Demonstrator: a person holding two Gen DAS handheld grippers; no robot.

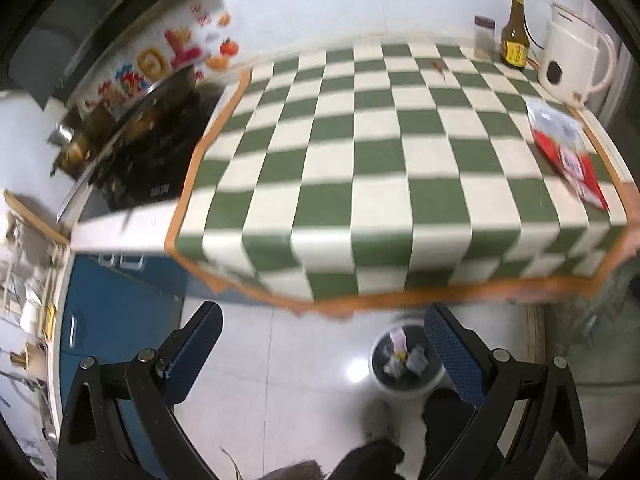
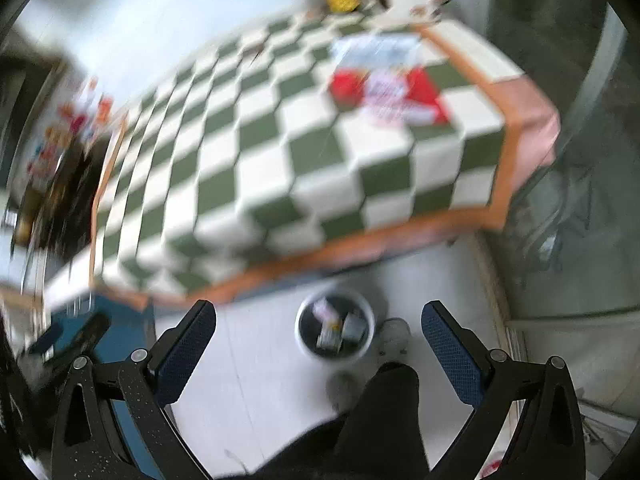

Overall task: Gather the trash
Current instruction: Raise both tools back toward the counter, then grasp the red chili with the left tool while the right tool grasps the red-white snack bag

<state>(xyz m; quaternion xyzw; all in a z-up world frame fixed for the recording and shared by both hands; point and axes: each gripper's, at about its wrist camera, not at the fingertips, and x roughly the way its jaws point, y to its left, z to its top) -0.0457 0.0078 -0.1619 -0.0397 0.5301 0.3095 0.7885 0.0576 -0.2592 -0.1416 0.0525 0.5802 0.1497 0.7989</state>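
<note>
A red and white wrapper (image 1: 566, 152) lies flat near the right edge of the green-and-white checked tablecloth (image 1: 360, 168); it also shows, blurred, in the right wrist view (image 2: 386, 84). A small reddish scrap (image 1: 438, 66) lies far back on the cloth. A white bin (image 1: 404, 360) with several wrappers inside stands on the floor below the table front; it shows in the right wrist view (image 2: 335, 330) too. My left gripper (image 1: 322, 352) is open and empty above the floor. My right gripper (image 2: 318, 344) is open and empty above the bin.
A brown sauce bottle (image 1: 515, 32), a spice jar (image 1: 483, 38) and a white kettle (image 1: 572, 60) stand at the table's back right. A stove with a pan (image 1: 132, 132) is at the left, blue cabinets (image 1: 116, 320) below. The person's dark legs (image 2: 376, 420) stand by the bin.
</note>
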